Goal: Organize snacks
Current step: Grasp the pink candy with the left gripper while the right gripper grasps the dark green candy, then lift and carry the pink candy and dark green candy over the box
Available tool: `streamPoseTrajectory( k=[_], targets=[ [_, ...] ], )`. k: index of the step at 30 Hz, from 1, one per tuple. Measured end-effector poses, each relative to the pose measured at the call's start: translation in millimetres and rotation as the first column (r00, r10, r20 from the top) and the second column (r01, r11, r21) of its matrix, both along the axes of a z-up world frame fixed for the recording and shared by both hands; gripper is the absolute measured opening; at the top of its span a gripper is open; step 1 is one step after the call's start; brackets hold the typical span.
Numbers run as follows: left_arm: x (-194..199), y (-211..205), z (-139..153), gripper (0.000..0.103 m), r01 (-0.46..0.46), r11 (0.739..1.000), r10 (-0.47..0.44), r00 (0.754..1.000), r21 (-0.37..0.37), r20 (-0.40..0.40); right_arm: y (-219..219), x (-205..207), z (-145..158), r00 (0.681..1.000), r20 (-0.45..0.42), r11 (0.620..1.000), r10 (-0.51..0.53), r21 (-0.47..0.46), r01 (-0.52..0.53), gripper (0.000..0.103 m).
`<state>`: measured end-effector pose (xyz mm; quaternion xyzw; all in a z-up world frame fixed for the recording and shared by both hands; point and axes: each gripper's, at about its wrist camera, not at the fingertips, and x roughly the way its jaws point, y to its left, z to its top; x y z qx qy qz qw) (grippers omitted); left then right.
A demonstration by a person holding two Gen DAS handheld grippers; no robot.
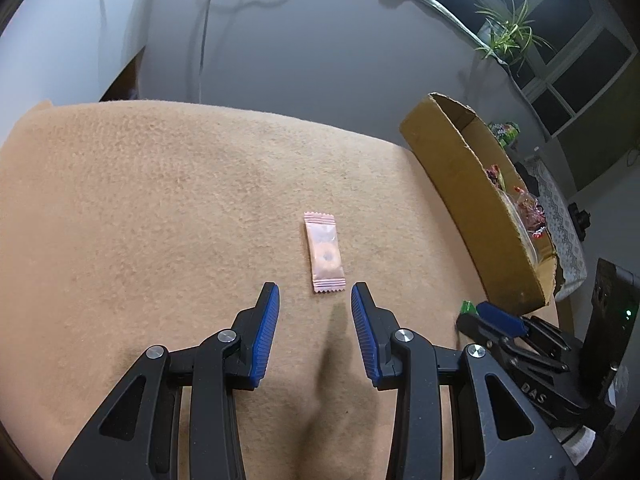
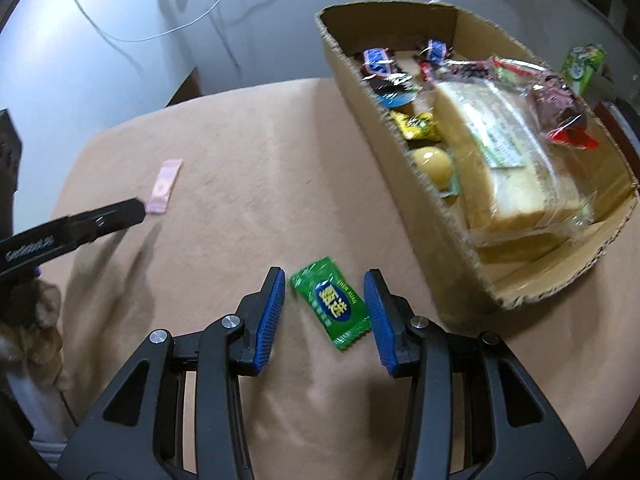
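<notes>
A small pink candy packet (image 1: 325, 252) lies flat on the tan cloth, just beyond my left gripper (image 1: 315, 294), which stands open with nothing between its blue pads. In the right wrist view the same pink packet (image 2: 164, 186) sits at the tip of the left gripper's finger. A green candy packet (image 2: 331, 303) lies on the cloth between the pads of my right gripper (image 2: 325, 280); the pads stand apart from it, open. A cardboard box (image 2: 404, 160) to the right holds bagged bread and several wrapped snacks.
The tan cloth (image 1: 160, 208) covers the table, whose far edge drops off toward a grey wall with hanging cables. The box (image 1: 460, 184) lines the right side. A potted plant (image 1: 506, 36) and window stand beyond. A green carton (image 2: 582, 62) stands behind the box.
</notes>
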<state>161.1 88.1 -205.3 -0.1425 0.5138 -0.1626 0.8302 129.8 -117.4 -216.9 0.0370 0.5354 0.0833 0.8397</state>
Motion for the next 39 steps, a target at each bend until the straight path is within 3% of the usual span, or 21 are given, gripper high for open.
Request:
streamPoseTrajectory(
  k=[7,11,13,15,19,30,39],
  targets=[
    [11.4,-10.1,-0.3,0.036,-0.003,0.999,0.003,1.0,0.032,-0.006,4.8,-3.8,-0.4,0.999,-0.022,0.999,0.038,-0.009,-0.038,0.043],
    [20.4,-24.5,1.0,0.036,0.022,0.996,-0.022,1.0,0.085,0.009,7.6,-0.4,-2.9,0.998,-0.031,0.997,0.051,-0.048,-0.052,0.027],
    [24.4,-29.4,0.7,0.035,0.028,0.994,-0.029,1.0,0.103,0.009,5.3,-1.3,-2.7,0.998,-0.036,0.998,0.05,-0.046,-0.051,0.024],
    [25.3,-34.5,0.7,0.024,0.027,0.991,-0.03,0.999,0.134,0.017,5.4,-1.9,-2.5,0.998,-0.036,0.997,0.055,-0.051,-0.057,0.024],
    [20.2,-42.9,0.0,0.017,0.053,0.977,-0.063,0.997,0.207,0.045,6.4,-4.2,-1.1,0.997,-0.038,0.997,0.063,-0.044,-0.064,0.023],
    [3.3,-32.7,9.9,0.016,0.028,0.981,-0.035,0.999,0.192,0.034,4.4,-6.5,10.8,0.997,-0.025,0.997,0.072,0.009,-0.072,0.02],
    [-3.8,-45.5,43.9,0.016,0.022,0.986,-0.035,0.997,0.164,0.073,-0.4,-9.9,51.9,0.995,0.036,0.994,0.097,0.046,-0.098,0.02]
  ],
)
